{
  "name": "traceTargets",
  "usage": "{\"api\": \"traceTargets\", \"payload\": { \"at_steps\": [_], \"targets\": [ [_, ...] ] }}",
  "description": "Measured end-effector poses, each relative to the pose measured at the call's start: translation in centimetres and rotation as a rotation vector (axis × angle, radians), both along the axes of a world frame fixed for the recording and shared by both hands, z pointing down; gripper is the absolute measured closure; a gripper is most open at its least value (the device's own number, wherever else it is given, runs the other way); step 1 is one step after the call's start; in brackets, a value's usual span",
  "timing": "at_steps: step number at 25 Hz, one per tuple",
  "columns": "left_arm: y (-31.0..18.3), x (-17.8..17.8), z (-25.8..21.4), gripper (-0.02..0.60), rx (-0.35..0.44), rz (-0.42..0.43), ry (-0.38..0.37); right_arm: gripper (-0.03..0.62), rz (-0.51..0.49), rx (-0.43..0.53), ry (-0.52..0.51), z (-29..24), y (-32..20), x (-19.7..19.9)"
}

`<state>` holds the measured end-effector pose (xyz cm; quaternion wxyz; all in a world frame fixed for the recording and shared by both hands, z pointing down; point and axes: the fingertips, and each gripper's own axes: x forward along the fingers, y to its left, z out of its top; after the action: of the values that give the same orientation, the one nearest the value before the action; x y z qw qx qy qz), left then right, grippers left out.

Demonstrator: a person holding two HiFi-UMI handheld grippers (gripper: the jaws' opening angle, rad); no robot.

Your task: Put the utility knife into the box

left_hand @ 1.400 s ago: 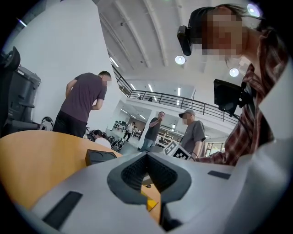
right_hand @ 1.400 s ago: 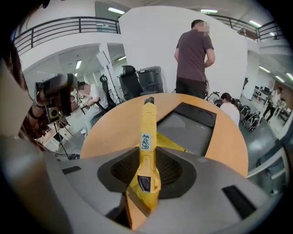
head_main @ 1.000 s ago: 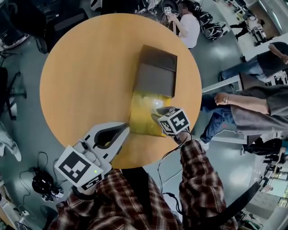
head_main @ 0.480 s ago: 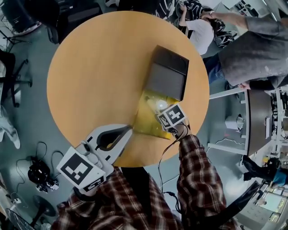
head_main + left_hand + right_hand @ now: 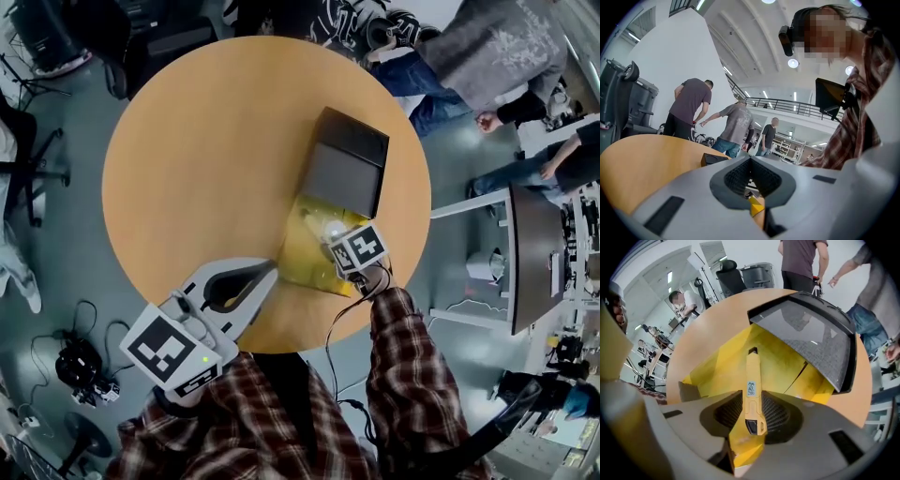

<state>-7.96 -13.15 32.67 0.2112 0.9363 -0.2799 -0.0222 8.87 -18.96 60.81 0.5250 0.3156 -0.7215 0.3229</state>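
Note:
A yellow utility knife (image 5: 753, 385) is clamped between the jaws of my right gripper (image 5: 752, 404), its tip pointing forward and down over the yellow inside of the open box (image 5: 780, 359). In the head view the right gripper (image 5: 345, 246) hangs over the near half of the box (image 5: 300, 253), and its marker cube hides the knife. The box's dark lid (image 5: 345, 173) lies folded back on the far side. My left gripper (image 5: 265, 273) rests at the table's near edge, left of the box, its jaws together and holding nothing.
The round wooden table (image 5: 206, 159) carries only the box. Several people (image 5: 691, 110) stand or walk beyond its far and right sides. A desk (image 5: 530, 253) stands to the right, and cables lie on the floor at lower left.
My right gripper has shifted slightly farther over the box with the knife. The left gripper has stayed put. People behind the table have moved.

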Motion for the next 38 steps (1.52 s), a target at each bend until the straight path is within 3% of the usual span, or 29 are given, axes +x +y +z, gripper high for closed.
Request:
{"api": "traceTargets", "payload": {
  "at_steps": [8, 14, 18, 25, 29, 38],
  "targets": [
    [-0.5, 1.5, -2.1, 0.571, 0.066, 0.061, 0.011, 0.471, 0.138, 0.198, -0.234, -8.2, -0.9, -2.6],
    [-0.2, 4.7, -3.9, 0.571, 0.122, 0.128, 0.013, 0.473, 0.183, 0.461, -0.401, -17.8, 0.8, -3.1],
    [-0.4, 5.9, -4.8, 0.571, 0.139, 0.154, 0.012, 0.493, 0.203, 0.610, -0.483, -23.4, 2.1, -3.9],
    [-0.2, 7.4, -5.1, 0.571, 0.145, 0.203, 0.006, 0.550, 0.286, 0.788, -0.597, -29.6, 4.8, -4.2],
    [0.0, 7.5, -5.0, 0.571, 0.142, 0.205, 0.001, 0.574, 0.334, 0.837, -0.609, -30.4, 5.4, -3.9],
    [0.0, 6.9, -5.0, 0.571, 0.137, 0.171, -0.005, 0.582, 0.408, 0.833, -0.665, -30.4, 5.9, -3.2]
  ]
}}
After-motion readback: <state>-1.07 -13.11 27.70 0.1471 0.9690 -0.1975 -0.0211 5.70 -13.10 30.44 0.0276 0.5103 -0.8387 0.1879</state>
